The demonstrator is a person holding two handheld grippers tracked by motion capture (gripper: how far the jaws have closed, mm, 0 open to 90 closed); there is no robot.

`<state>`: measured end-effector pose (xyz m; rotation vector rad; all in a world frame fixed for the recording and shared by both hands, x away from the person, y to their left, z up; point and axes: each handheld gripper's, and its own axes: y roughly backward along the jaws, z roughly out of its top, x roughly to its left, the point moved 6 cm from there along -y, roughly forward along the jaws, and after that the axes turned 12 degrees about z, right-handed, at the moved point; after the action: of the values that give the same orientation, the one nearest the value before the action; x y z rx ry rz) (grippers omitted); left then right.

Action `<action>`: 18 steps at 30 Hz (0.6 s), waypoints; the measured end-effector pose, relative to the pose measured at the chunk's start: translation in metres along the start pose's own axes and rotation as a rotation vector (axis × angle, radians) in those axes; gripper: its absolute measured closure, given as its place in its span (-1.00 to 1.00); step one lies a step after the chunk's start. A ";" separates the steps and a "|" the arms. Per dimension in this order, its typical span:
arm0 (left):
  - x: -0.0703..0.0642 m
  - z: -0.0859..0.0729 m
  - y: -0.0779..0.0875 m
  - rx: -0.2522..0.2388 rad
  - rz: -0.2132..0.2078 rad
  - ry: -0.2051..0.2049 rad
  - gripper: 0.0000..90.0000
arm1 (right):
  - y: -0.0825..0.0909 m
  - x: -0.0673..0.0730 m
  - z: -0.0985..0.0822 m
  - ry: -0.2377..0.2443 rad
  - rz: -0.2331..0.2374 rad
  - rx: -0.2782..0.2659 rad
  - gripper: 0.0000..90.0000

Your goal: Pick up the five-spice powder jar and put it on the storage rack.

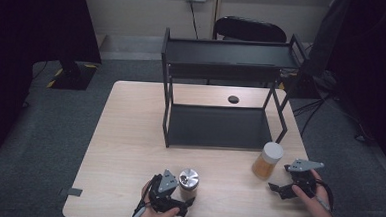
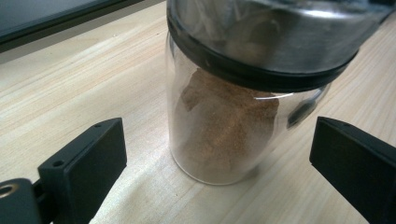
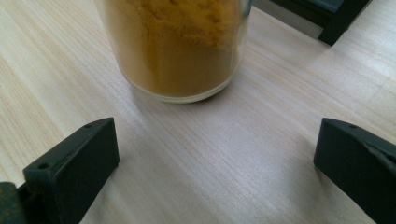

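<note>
Both hands sit low at the table's near edge — left gripper (image 1: 177,200) spread wide around the silver-lidded jar (image 1: 188,184), not touching; right gripper (image 1: 283,179) fully open, empty, just short of the white-lidded jar (image 1: 268,161).

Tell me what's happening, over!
Left gripper open around the brown spice jar, not gripping. Right gripper open, short of the yellow spice jar. Shelf rack beyond, nothing blocking.
</note>
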<state>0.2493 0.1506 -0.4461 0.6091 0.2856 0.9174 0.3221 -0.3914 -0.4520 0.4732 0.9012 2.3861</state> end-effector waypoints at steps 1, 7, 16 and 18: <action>0.000 0.000 0.000 0.001 0.003 0.002 -0.92 | 0.000 0.000 0.000 0.000 0.000 0.000 -1.00; -0.002 0.000 -0.004 0.000 -0.001 0.010 -0.92 | 0.000 0.000 0.000 0.000 0.000 0.000 -1.00; -0.002 0.002 -0.008 -0.002 0.003 0.040 -0.93 | 0.000 0.000 0.000 -0.001 -0.001 -0.001 -1.00; -0.002 0.004 -0.009 -0.002 0.003 0.038 -0.93 | 0.000 0.000 0.000 -0.001 -0.001 -0.001 -1.00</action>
<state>0.2558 0.1433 -0.4489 0.5912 0.3181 0.9327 0.3220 -0.3913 -0.4521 0.4733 0.9000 2.3854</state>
